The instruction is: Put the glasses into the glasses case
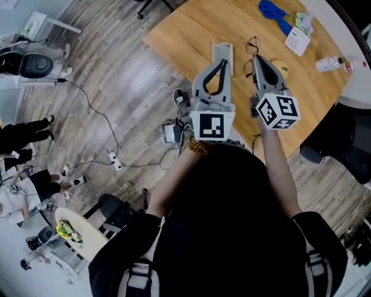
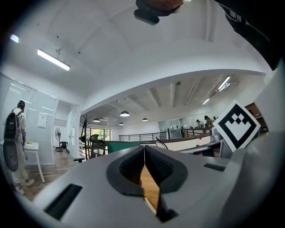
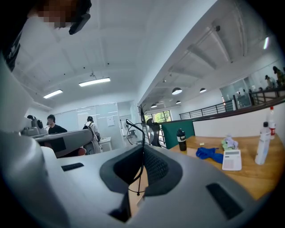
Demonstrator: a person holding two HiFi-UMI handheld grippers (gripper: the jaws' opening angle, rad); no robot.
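Above the wooden table (image 1: 191, 29), the right gripper (image 1: 255, 58) pinches the glasses (image 1: 253, 45) by their thin wire frame, while the left gripper (image 1: 223, 47) is clenched on nothing. So slim a hold could let them swivel or slip; no case is visible.

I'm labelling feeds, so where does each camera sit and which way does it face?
Head view: on the person's head, facing steeply down at the wooden table; shows torso, arms, left gripper, right gripper.
Left gripper view: rides that gripper, facing level across the room; shows its shut jaws.
Right gripper view: rides that gripper, facing over the table; jaws shut on the glasses.
Shared: head and right gripper views show the blue cloth.
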